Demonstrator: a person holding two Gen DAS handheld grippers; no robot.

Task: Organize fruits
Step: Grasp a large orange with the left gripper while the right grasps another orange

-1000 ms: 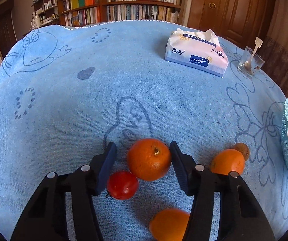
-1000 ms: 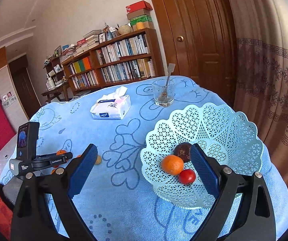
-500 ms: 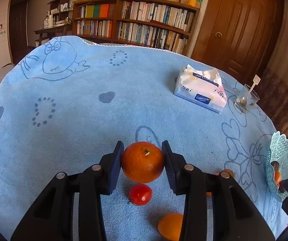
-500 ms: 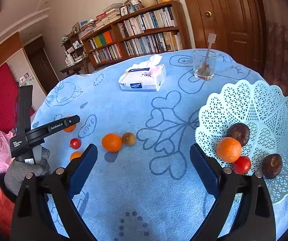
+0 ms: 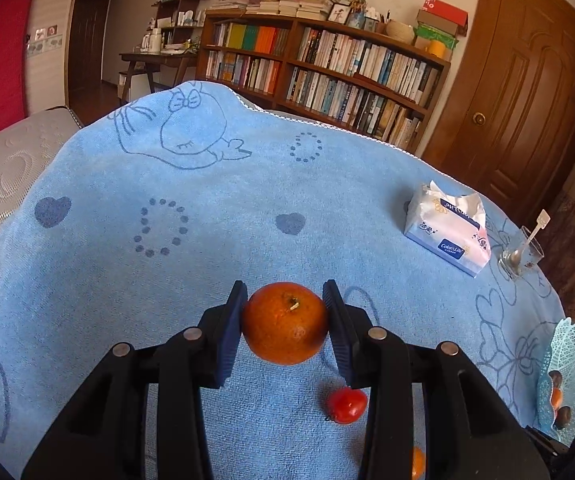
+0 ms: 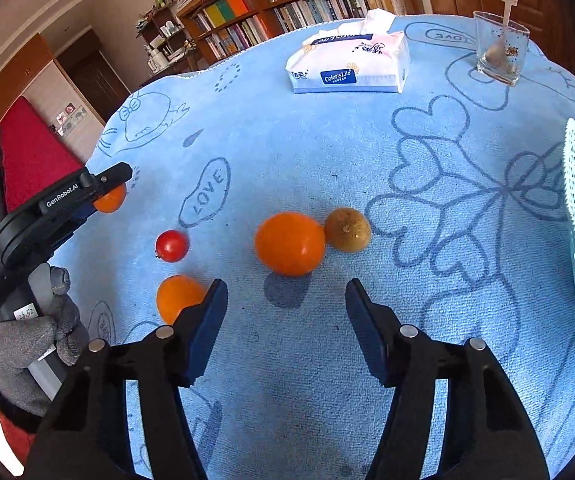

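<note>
Orange (image 5: 285, 323) pinched between the pads of the left tool (image 5: 285, 326), both pads pressed on its sides, fruit lifted clear of the blue cloth (image 5: 207, 240) on the worktop; same grip seen from the right wrist view at far left, above the cloth. Step in hand looks like carry to the basket (image 5: 565, 376), which sits at the right edge and already has fruit in it. Next call for that hand: keep the squeeze, travel right, lower over the basket, release.

Right tool (image 6: 285, 332) jaws closing, nothing between them yet, pointing down at the big orange (image 6: 289, 243); brownish fruit (image 6: 347, 229) touching its right side. Likely second pick. It needs the pads either side of the big orange without nudging the brown one away.

Loose on cloth: red tomato (image 6: 172, 245), small orange (image 6: 178, 297) just beside the right tool's left pad. Tissue pack (image 6: 349, 68) and glass (image 6: 499, 50) far side, well apart
</note>
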